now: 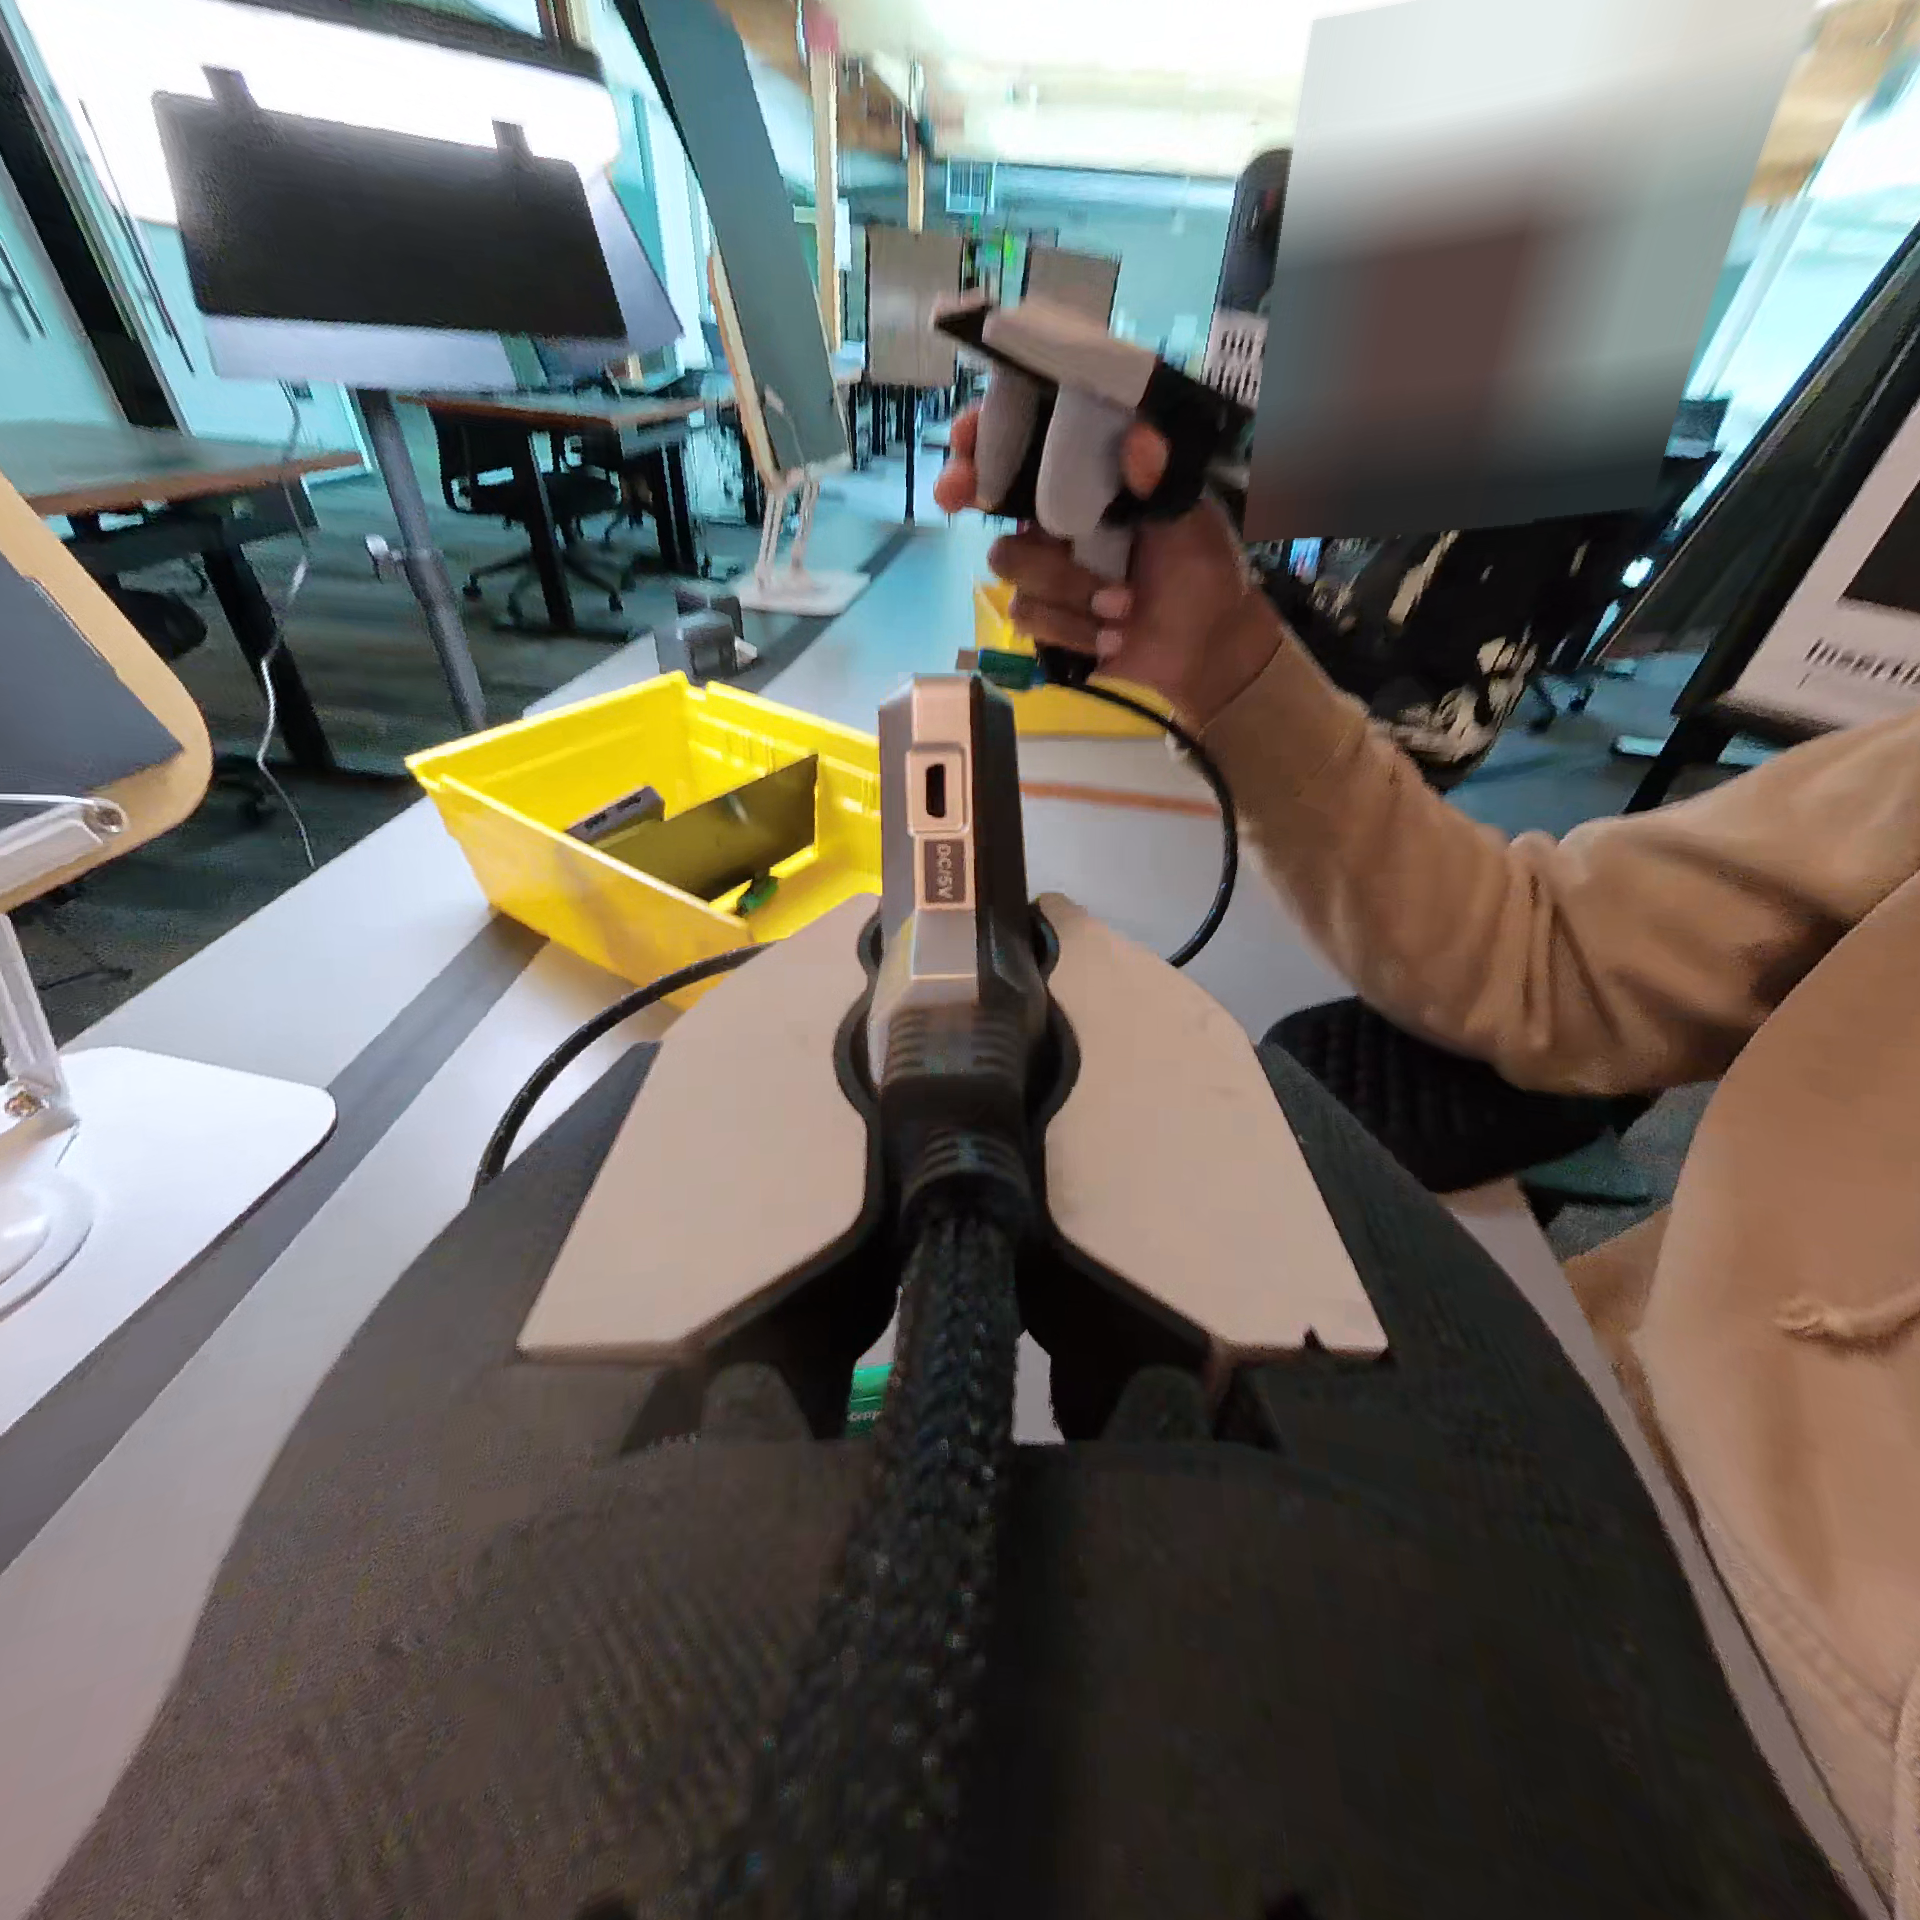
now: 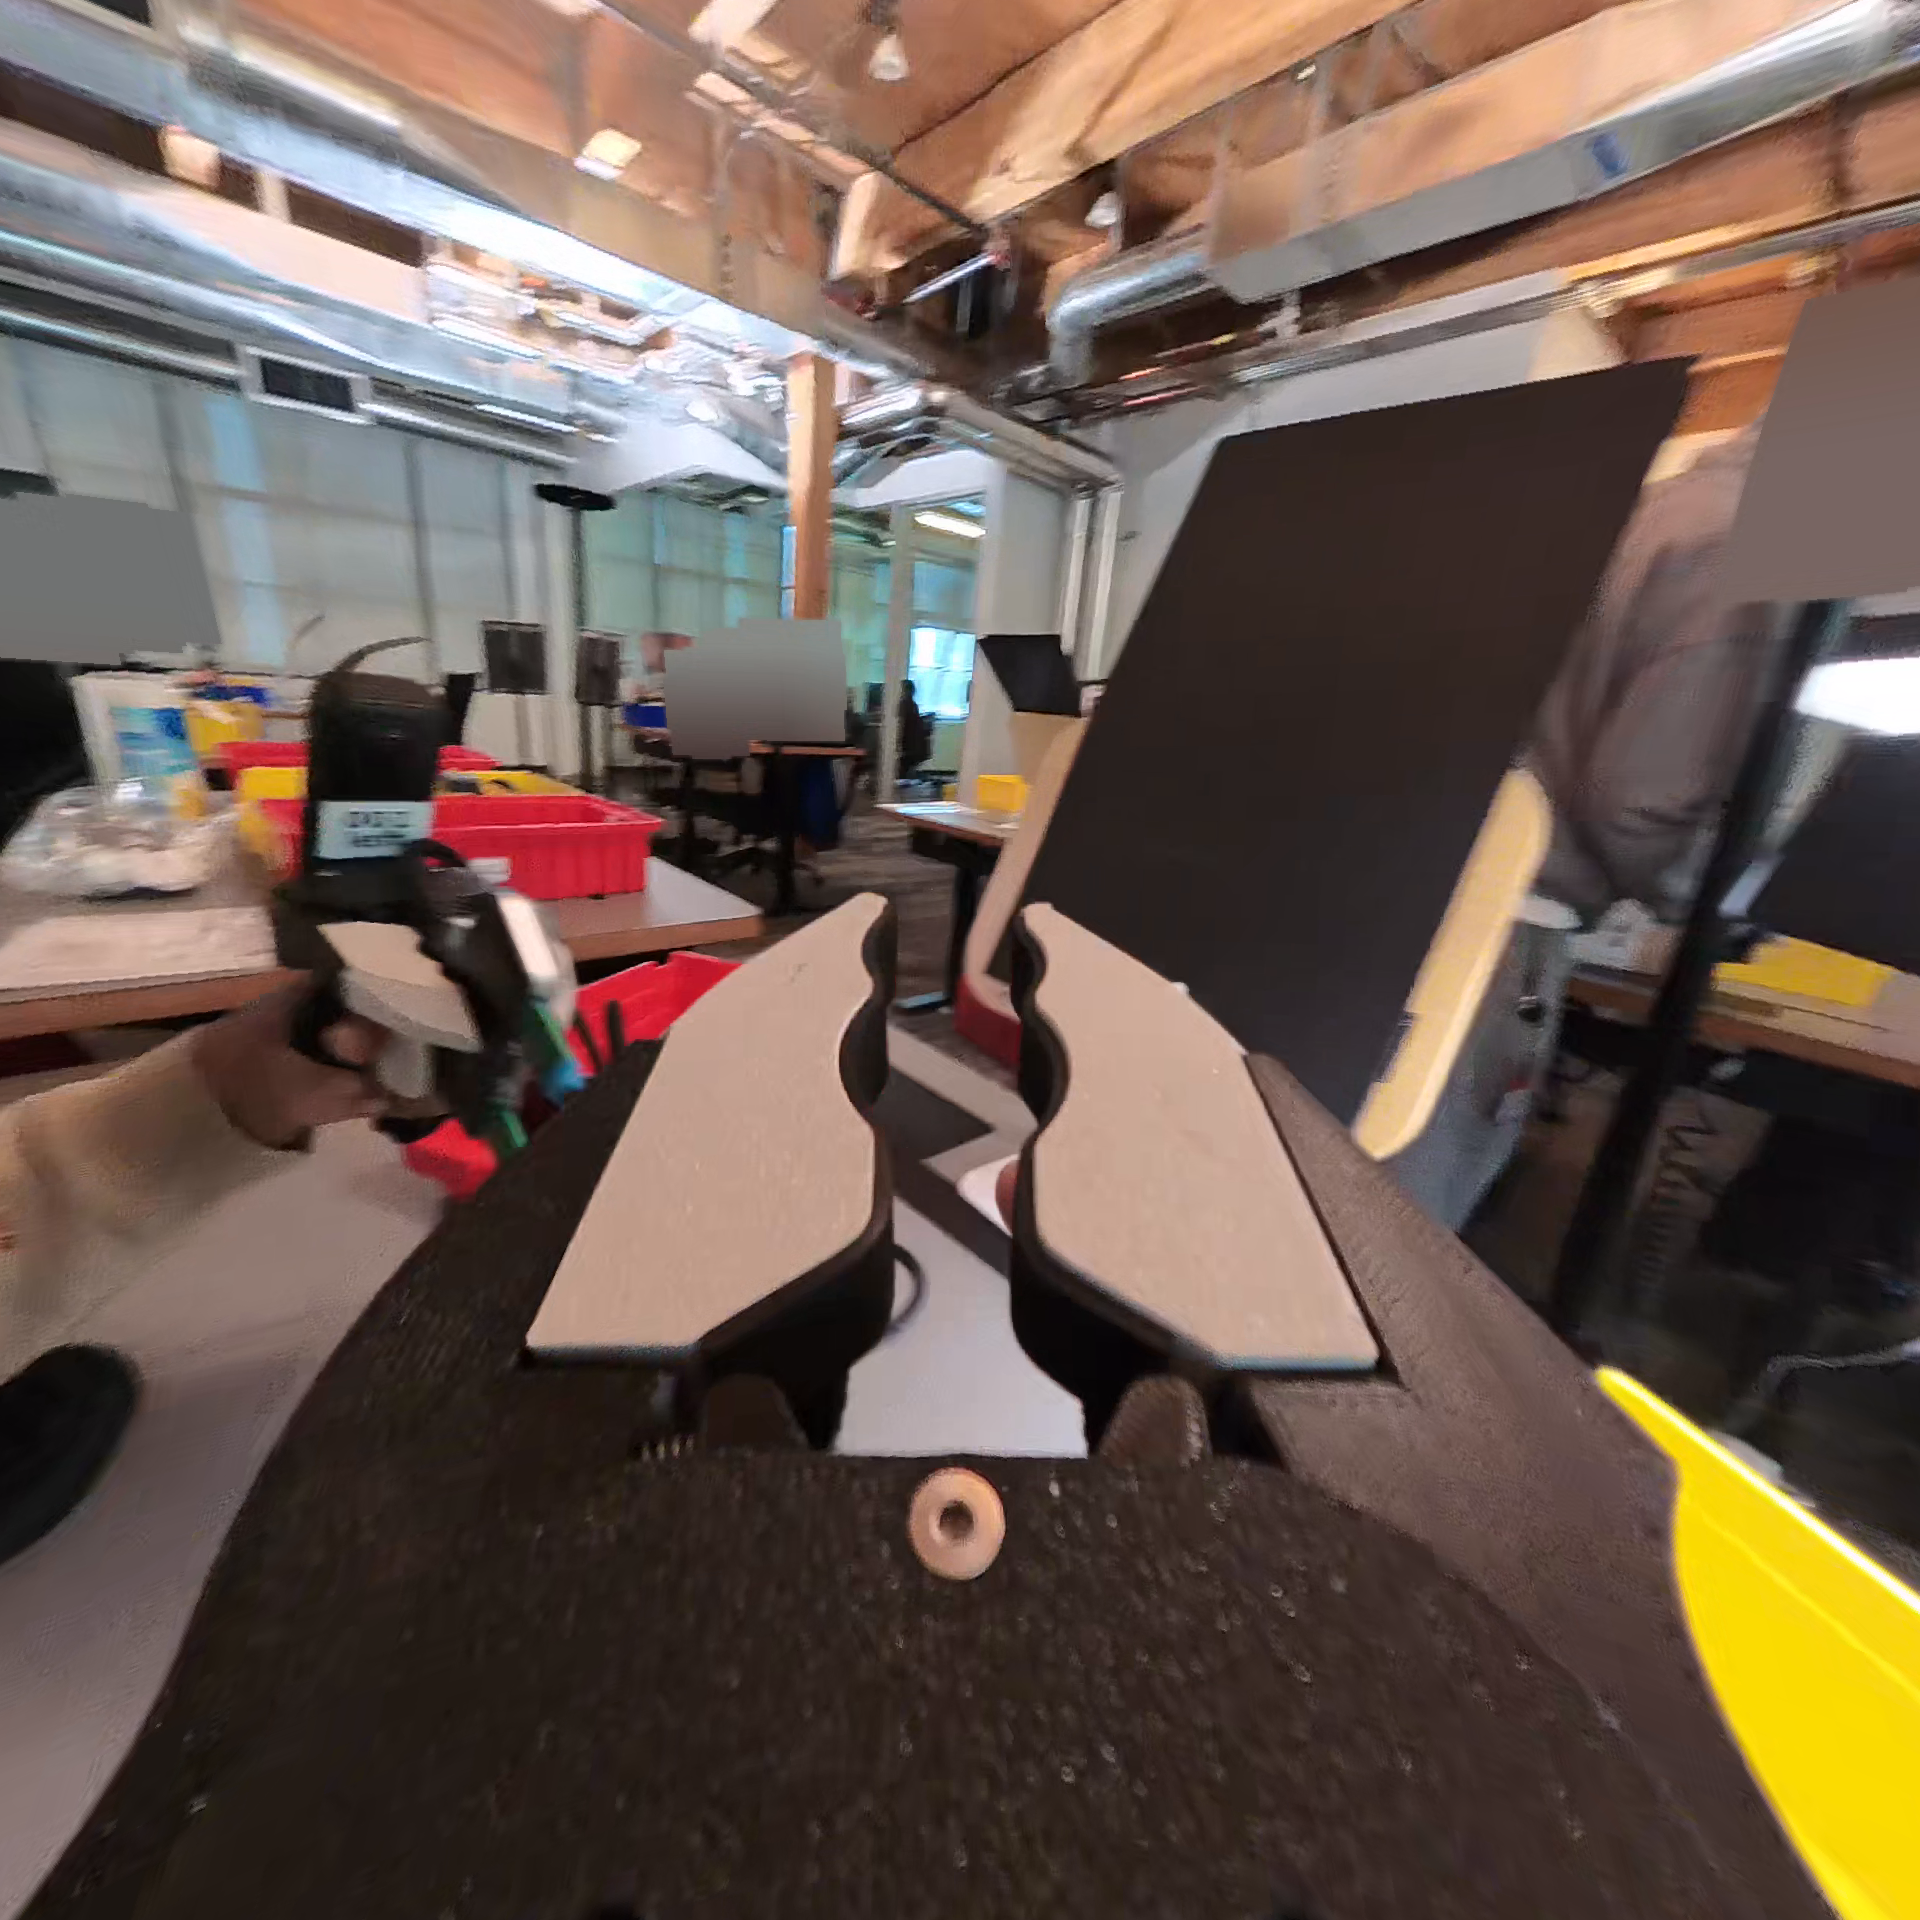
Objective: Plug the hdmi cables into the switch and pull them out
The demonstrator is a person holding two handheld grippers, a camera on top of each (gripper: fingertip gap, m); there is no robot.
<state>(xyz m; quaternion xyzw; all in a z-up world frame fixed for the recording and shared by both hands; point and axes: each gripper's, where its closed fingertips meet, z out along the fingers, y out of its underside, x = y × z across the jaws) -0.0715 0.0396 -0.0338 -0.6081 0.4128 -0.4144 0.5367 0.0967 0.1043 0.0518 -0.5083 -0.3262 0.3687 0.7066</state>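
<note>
In the left wrist view my left gripper (image 1: 961, 914) is shut on the grey metal HDMI switch (image 1: 940, 748), which stands up between the fingers with a small port facing me. A black plug (image 1: 951, 1060) on a thick braided cable (image 1: 935, 1351) sits in the switch's near end. A thin black cable (image 1: 1226, 831) loops away from behind the switch's far end, by a green and blue connector (image 1: 1003, 665). A hand holds my right gripper (image 1: 1023, 416) above and beyond the switch. In the right wrist view the right gripper (image 2: 954, 920) is open and empty, pointing up into the room. The left gripper (image 2: 416, 987) with the switch (image 2: 530, 956) shows low on the left.
A yellow bin (image 1: 540, 821) holding a dark board sits on the grey table left of the switch, with a second yellow bin (image 1: 1049, 712) behind. A monitor stand base (image 1: 156, 1143) is at the left. A tan sleeve (image 1: 1558, 935) crosses the right. A dark panel (image 2: 1299, 779) and red bins (image 2: 540, 842) stand beyond. The gap from one gripper's tips to the other's is roughly 20 cm.
</note>
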